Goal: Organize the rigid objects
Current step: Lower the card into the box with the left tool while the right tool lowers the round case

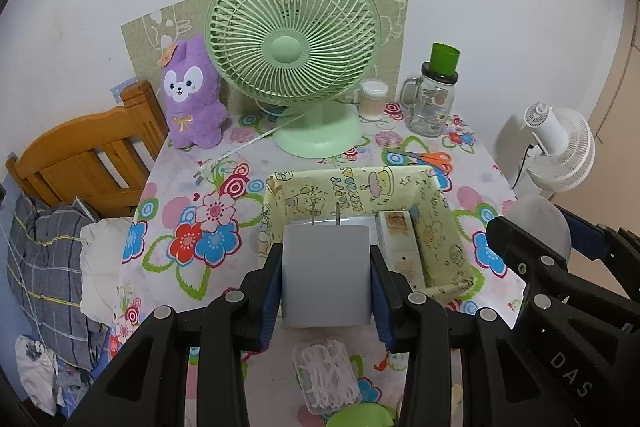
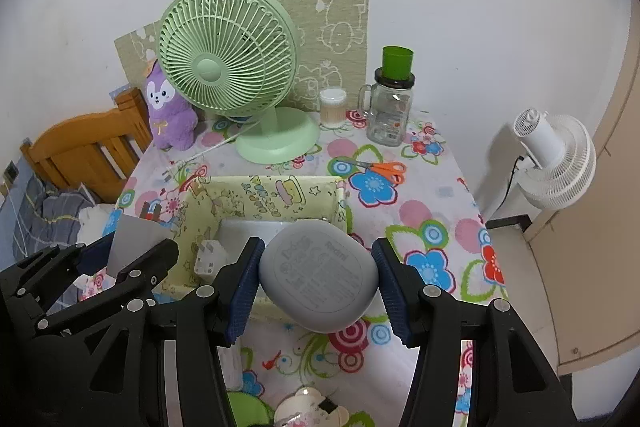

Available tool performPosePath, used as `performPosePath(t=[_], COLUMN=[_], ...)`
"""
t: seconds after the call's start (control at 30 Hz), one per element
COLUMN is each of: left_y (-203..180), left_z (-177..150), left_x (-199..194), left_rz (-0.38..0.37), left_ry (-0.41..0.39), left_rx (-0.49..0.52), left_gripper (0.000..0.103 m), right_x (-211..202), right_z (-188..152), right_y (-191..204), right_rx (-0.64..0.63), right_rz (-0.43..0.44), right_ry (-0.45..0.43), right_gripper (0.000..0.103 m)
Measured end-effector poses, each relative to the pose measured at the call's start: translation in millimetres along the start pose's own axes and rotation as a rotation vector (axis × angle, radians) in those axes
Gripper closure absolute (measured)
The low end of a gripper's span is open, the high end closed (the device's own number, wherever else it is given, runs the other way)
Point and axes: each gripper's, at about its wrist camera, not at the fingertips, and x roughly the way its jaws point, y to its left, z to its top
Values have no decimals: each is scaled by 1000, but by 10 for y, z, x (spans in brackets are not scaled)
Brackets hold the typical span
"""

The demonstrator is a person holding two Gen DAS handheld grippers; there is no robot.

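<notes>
The left tongs [image 1: 326, 277] pinched a grey plug adapter [image 1: 326, 273] by its flat sides, prongs pointing forward, likely so it could drop straight into the yellow patterned box [image 1: 440, 223] near the table's [image 1: 192, 187] front edge. The right tongs [image 2: 318, 281] clamped a rounded grey case [image 2: 320, 277], printed underside up, held just over the same box's front rim. Both hands angled steeply downward, side by side, the left tool's tips beside the box's left wall.

Each tool [image 1: 326, 275] is a black plastic frame with round silver screws. Its fingers [image 1: 270, 293] wear blue ribbed pads. White letters "DAS" sit at four o'clock.
</notes>
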Motion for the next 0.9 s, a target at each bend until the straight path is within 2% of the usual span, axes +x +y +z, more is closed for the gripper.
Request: performPosePath(t=[0.4,0.9], left_y=[58,36], left_z=[91,191], left_x=[406,911], left_rz=[14,-15], left_ry=[52,126], left_rx=[2,15], left_gripper=[63,63], right_x=[431,973], right_z=[171,315], right_y=[5,77], right_rx=[-6,-2], right_rz=[20,42], right_ry=[42,99], right_gripper=[44,44])
